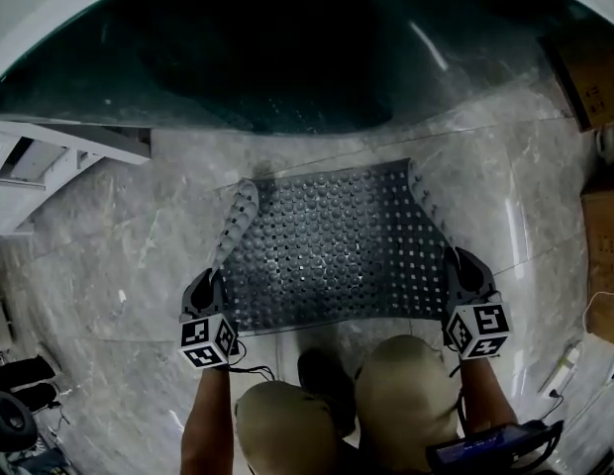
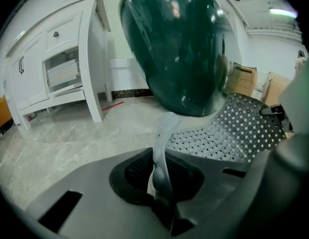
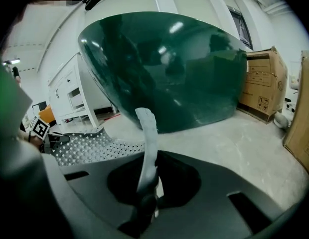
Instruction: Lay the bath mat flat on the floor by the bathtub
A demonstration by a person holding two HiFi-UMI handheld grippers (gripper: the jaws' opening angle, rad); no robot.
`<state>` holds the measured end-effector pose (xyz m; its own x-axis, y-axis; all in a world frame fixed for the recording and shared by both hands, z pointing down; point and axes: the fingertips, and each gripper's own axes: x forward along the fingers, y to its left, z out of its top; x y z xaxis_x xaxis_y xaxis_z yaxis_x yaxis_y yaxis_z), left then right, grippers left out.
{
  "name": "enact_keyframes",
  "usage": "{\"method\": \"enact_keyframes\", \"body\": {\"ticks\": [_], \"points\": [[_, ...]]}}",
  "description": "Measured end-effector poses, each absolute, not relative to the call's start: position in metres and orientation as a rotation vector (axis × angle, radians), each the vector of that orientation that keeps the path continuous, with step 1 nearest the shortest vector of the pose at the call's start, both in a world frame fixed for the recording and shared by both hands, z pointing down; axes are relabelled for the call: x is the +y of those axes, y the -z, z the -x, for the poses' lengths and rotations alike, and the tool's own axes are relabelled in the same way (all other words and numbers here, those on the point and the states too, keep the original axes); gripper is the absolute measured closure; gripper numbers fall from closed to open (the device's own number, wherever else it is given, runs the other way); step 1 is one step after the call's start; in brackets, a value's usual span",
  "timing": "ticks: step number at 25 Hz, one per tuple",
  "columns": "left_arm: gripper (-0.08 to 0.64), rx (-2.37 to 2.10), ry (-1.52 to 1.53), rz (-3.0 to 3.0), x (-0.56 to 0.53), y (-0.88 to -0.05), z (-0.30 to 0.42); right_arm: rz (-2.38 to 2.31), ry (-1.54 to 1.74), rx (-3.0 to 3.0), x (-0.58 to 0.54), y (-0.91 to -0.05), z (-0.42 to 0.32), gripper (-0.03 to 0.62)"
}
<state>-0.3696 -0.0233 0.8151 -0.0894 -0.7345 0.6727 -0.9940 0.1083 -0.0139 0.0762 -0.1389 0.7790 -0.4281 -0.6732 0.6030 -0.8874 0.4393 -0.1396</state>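
Dark, perforated bath mat (image 1: 332, 250), studded surface, stretched betw. both grippers over the marble floor (image 1: 119, 255), just in front of the dark green bathtub (image 1: 267, 57). Far edge sits close to the tub's base; can't tell if it touches the floor there. Both side edges curl upward as pale strips.

L gripper (image 1: 216, 277): at mat's near left corner. Left gripper view: jaws pinched together on the pale edge strip, which rises out of them and bends toward the tub. Clamped on the mat.

R gripper (image 1: 454, 260): at near right corner. Right gripper view: same picture, jaws closed tight on the mat's edge, strip standing up from betw. them.

Near edge of mat runs fairly straight betw. the two grippers, just ahead of the person's knees (image 1: 406, 384).

Surroundings: white cabinet (image 2: 55, 68) left of tub; cardboard boxes (image 3: 261, 83) on the floor to its right.
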Motion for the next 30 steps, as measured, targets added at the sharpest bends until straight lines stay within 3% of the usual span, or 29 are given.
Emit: {"method": "enact_keyframes", "body": {"ticks": [30], "points": [[0.52, -1.861, -0.855, -1.587, -0.013, -0.878, 0.401, -1.375, -0.718, -2.052, -0.147, -0.857, -0.12, 0.565]]}}
